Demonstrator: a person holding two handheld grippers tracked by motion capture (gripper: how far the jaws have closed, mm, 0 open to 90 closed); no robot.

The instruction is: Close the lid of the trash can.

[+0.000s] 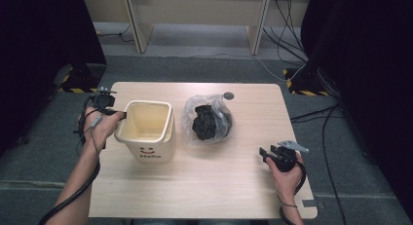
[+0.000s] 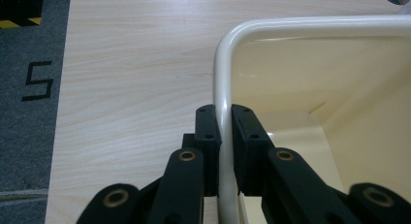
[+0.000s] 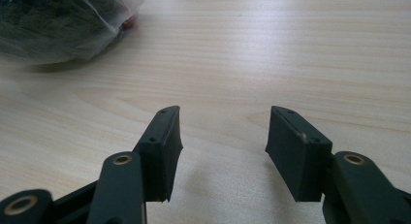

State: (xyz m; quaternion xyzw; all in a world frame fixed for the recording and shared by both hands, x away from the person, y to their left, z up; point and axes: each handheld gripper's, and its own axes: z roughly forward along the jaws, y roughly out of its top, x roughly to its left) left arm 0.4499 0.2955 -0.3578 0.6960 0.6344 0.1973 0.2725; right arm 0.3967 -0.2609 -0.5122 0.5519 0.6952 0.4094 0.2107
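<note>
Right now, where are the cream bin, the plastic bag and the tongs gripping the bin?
cream bin [image 1: 151,149]: high view, front wall by the printed smile.
plastic bag [image 1: 210,119]: high view, clear film over its dark contents.
left tongs [image 2: 225,132]: left gripper view, where they clamp the rim.

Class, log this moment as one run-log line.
left gripper: shut on bin rim | right gripper: open, empty | bag: beside bin
</note>
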